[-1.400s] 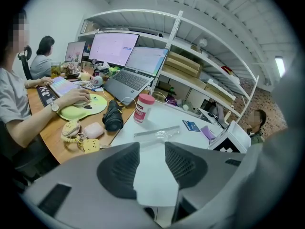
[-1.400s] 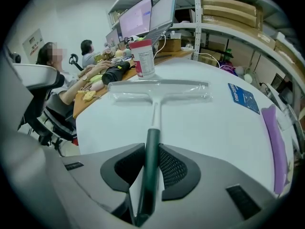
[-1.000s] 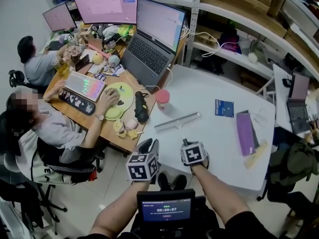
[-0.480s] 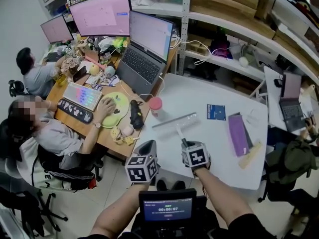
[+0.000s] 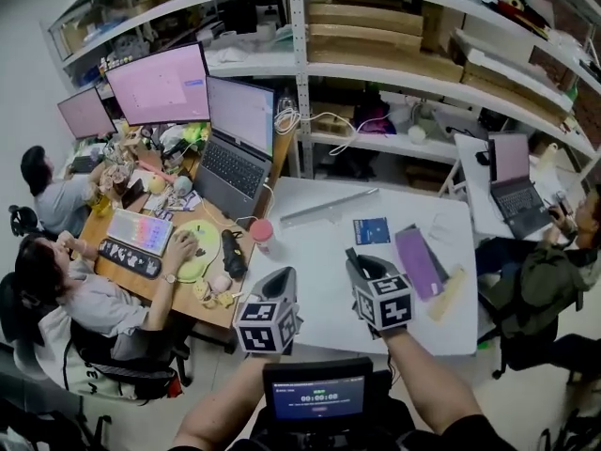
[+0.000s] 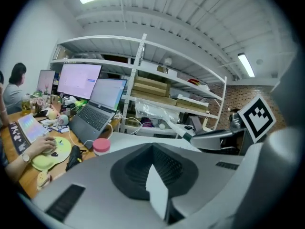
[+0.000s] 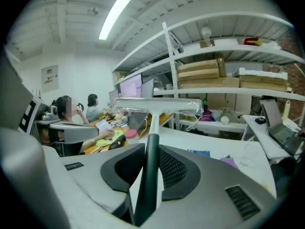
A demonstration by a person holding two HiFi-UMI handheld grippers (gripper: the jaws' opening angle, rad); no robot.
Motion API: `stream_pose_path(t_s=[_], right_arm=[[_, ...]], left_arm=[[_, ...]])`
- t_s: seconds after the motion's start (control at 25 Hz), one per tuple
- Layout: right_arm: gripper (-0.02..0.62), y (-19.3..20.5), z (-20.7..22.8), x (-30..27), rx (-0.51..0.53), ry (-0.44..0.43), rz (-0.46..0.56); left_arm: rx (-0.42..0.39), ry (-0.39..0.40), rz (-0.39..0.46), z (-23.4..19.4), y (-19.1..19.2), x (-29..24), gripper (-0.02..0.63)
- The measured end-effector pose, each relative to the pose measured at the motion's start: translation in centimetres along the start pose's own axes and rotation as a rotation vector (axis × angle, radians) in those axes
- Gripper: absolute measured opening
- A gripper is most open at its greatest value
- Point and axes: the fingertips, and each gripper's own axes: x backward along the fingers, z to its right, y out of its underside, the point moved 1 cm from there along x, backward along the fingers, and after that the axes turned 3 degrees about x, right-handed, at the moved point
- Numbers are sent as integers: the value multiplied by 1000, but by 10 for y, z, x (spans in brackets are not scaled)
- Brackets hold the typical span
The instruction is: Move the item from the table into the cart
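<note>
**Squeegee lifted, carry to cart is next**

Right gripper [image 7: 150, 151] is clamped on the dark handle of the squeegee [image 7: 157, 106]. The handle runs straight out between the jaws, with the plastic-wrapped blade crosswise at the far end. In the right gripper view the blade hangs level with the shelves [image 7: 224, 87], clear of the table [image 7: 209, 142], so the item is in the air, not resting. Left gripper [image 6: 152, 149] has its jaws pressed together on nothing and sits beside the right one at the near table edge [image 5: 310, 289].

Step, as I read it: pick is made, transport is in hand. No view shows the cart, so I can't give a direction. The next move calls for finding it, swinging the long blade clear of the shelf post and table clutter, then lowering before letting go. The grip is far from the blade, so expect it to lever or droop.

Versus 1.4 s ago: the squeegee lay flat on the table with the right jaws already around the handle, and now it is raised. The left jaws stood apart then and are closed now.
</note>
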Motion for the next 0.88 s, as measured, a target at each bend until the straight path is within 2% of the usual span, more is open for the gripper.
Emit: stream_pose_path(t_s=[0.24,0.48,0.68,0.88], right_arm=[[85,-33,58,96,6,181,167],[84,-25,95,200,-11,473,241],[84,20,103,318,-99,743,253],[84,87,103,455,-193,979,266]], left_arm=[[-131,194,54,97,-26,-25,0],[-266,469,18,191,-19,-38,0],[-357,739,-40,292,11,-17,0],[-428,960,-109,412,69,33,0]])
